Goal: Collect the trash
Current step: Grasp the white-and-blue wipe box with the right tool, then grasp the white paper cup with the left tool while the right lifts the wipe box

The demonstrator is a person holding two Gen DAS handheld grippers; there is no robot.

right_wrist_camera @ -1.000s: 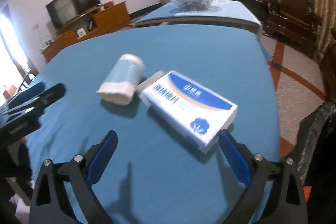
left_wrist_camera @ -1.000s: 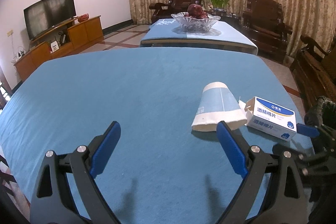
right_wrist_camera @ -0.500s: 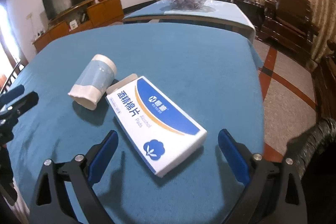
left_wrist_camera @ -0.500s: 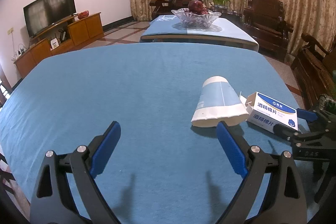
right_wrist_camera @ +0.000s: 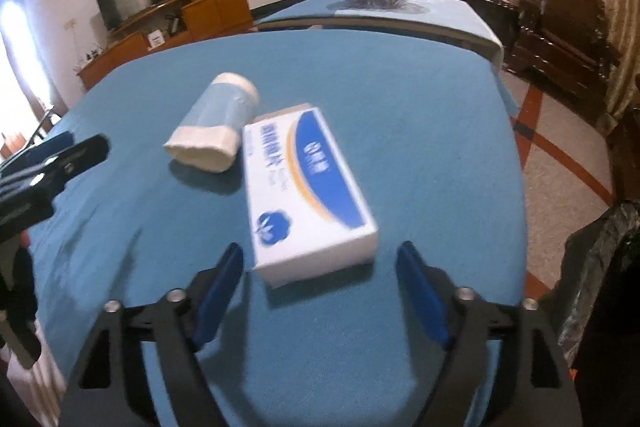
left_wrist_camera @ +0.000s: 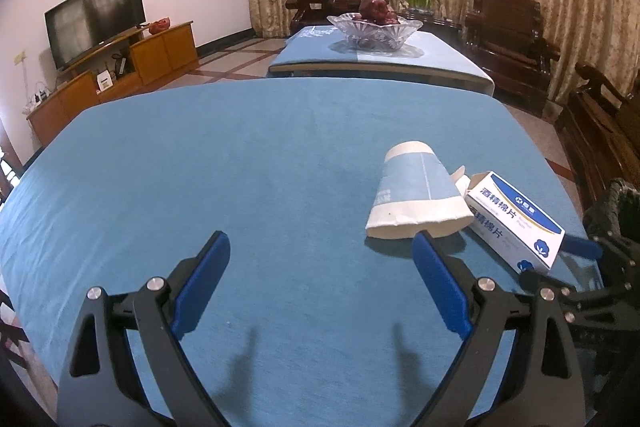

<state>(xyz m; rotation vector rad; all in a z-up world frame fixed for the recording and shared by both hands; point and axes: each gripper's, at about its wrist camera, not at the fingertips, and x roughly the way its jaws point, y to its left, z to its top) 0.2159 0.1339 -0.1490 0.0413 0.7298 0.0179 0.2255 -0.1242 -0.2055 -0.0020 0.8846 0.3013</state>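
A white and blue carton [right_wrist_camera: 308, 187] lies flat on the blue tablecloth [right_wrist_camera: 400, 99], and its near end sits between the fingertips of my right gripper [right_wrist_camera: 320, 259]. The jaws are closing, but gaps still show on both sides of the carton, so the pads do not touch it. A squashed blue and white paper cup [right_wrist_camera: 216, 131] lies on its side against the carton's far left corner. In the left wrist view my left gripper [left_wrist_camera: 320, 247] hovers open and empty over the cloth. The cup [left_wrist_camera: 416, 195] is just beyond its right finger, with the carton [left_wrist_camera: 516, 215] and the right gripper [left_wrist_camera: 560, 263] further right.
A black trash bag [right_wrist_camera: 600, 267] hangs off the table's right edge. Beyond this table stands a second blue-covered table [left_wrist_camera: 380, 63] with a glass fruit bowl [left_wrist_camera: 374, 27]. Dark wooden armchairs [left_wrist_camera: 508, 39] line the right, and a TV cabinet [left_wrist_camera: 120, 75] the left wall.
The right gripper has closed in on the carton, so its near end now sits between narrower jaws. The left gripper, the cup and the carton have stayed where they were.
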